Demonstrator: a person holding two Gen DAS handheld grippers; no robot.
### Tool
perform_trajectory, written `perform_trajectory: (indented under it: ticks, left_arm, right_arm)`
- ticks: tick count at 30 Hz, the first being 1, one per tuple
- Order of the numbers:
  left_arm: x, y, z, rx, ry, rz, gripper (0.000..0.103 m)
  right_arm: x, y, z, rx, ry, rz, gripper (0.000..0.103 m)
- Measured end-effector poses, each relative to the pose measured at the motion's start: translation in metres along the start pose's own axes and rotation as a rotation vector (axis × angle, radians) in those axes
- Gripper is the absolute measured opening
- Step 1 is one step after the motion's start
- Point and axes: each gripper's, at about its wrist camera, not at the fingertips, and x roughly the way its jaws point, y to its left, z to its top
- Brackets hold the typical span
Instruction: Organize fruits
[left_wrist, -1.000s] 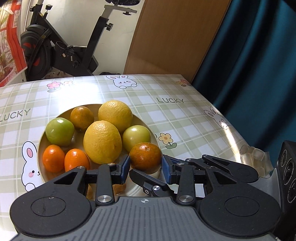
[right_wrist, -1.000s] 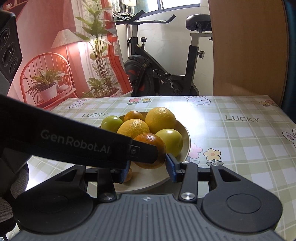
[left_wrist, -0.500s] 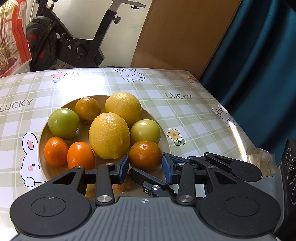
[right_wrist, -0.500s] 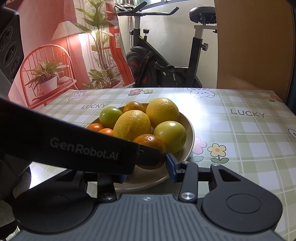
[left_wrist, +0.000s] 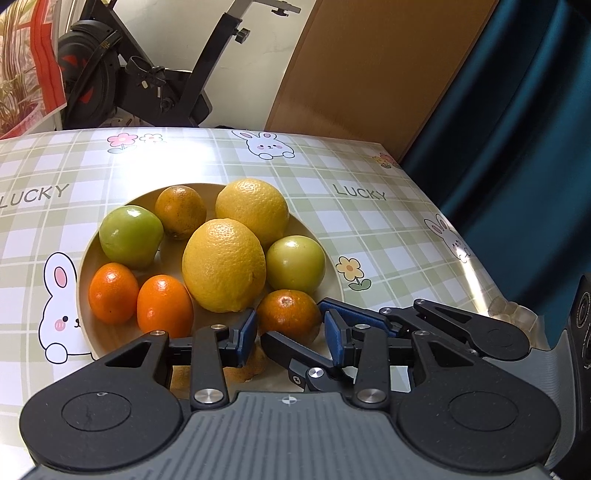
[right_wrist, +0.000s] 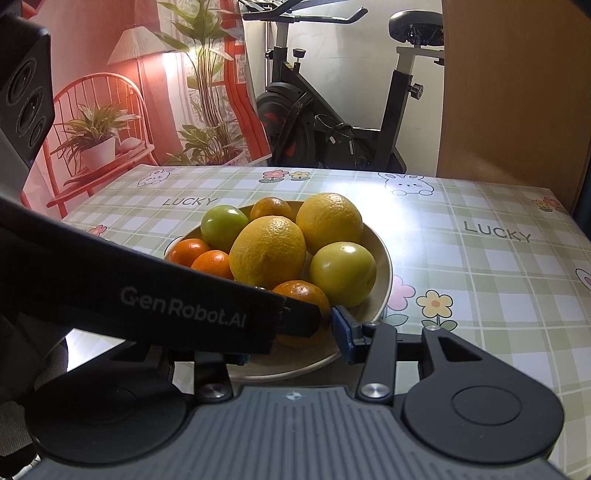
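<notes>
The left gripper (left_wrist: 289, 334) is opening, and the dark orange tangerine (left_wrist: 289, 314) sits between its two blue pads. A thin gap shows on each side, so the pads do not press on the fruit. The tangerine rests at the near edge of the plate (left_wrist: 85, 266).

The right gripper (right_wrist: 295, 341) comes from the right side, and its fingers cross in front of the left one. Its jaws are a little apart. Its right pad is just beside the same tangerine (right_wrist: 308, 295), but the left gripper's body covers its other pad, so I cannot tell if it pinches the fruit.

Behind the tangerine lies a big yellow citrus (left_wrist: 223, 264), and a second yellow citrus (left_wrist: 253, 210) is behind that one. A pale green apple (left_wrist: 295, 264) is to the right of the big citrus. On the left are two small bright oranges (left_wrist: 138, 299), a green apple (left_wrist: 129, 234) and a brownish orange (left_wrist: 180, 210). The plate stands on a table with a green checked cloth (left_wrist: 388, 236) printed with rabbits and flowers.
</notes>
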Motion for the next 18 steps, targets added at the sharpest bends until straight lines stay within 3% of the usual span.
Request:
perform_trajectory:
  ticks: [3, 5, 8, 11, 18]
  left_arm:
    - [-0.012, 0.000, 0.001, -0.012, -0.025, -0.009, 0.049]
    - [-0.025, 0.001, 0.002, -0.018, -0.059, 0.006, 0.063]
    - [-0.047, -0.003, 0.004, 0.000, -0.104, 0.025, 0.075]
    - [-0.073, -0.009, 0.004, 0.017, -0.152, 0.060, 0.082]
    - [-0.142, -0.018, -0.001, 0.006, -0.289, 0.192, 0.090]
  right_arm:
    - [-0.003, 0.003, 0.003, -0.013, 0.004, -0.002, 0.047]
    - [-0.007, 0.004, 0.005, -0.023, 0.001, 0.001, 0.054]
    - [-0.015, 0.007, 0.008, -0.031, -0.014, 0.003, 0.065]
    - [-0.026, 0.008, 0.012, -0.021, -0.033, 0.009, 0.078]
    - [-0.065, 0.010, 0.028, 0.088, -0.095, 0.023, 0.095]
